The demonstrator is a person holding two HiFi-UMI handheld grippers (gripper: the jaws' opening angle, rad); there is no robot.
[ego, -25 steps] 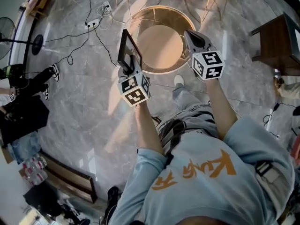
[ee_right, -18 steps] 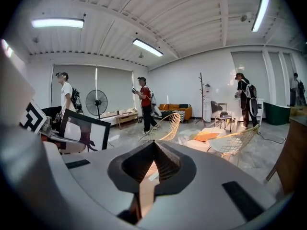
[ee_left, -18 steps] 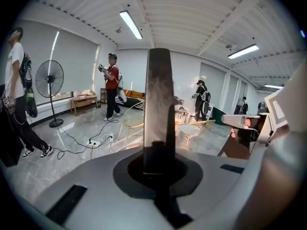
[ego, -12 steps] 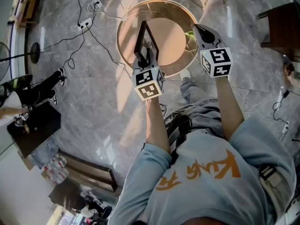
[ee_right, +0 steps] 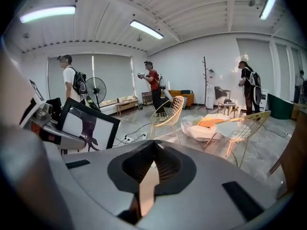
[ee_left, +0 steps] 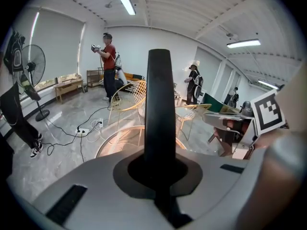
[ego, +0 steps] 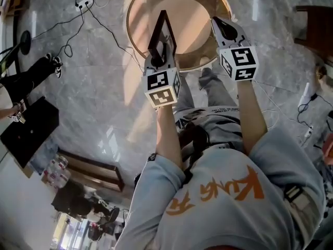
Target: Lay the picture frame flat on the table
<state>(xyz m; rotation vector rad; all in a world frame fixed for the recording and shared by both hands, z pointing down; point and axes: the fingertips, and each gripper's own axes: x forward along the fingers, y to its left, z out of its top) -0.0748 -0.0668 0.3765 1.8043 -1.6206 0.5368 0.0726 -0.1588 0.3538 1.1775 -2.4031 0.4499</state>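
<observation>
A black picture frame (ego: 161,33) stands on edge, upright, with my left gripper (ego: 157,61) shut on its lower edge. It hangs over the left part of the round wooden table (ego: 136,4). In the left gripper view the frame's edge (ee_left: 159,104) rises as a dark bar from between the closed jaws. The right gripper view shows its white picture with a dark figure (ee_right: 88,123). My right gripper (ego: 222,27) hovers over the table's right rim, shut, with nothing in it, a hand's width from the frame.
Cables and a power strip (ego: 83,4) lie on the marble floor left of the table. Dark wooden furniture (ego: 317,25) stands at the right. Gold wire chairs (ee_right: 168,111) and several people stand beyond the table. A fan (ee_left: 33,66) is at the far left.
Both grippers have come down and forward toward the table. The frame, earlier beside the table's left rim, now stands over the table top, still upright in the left gripper.
</observation>
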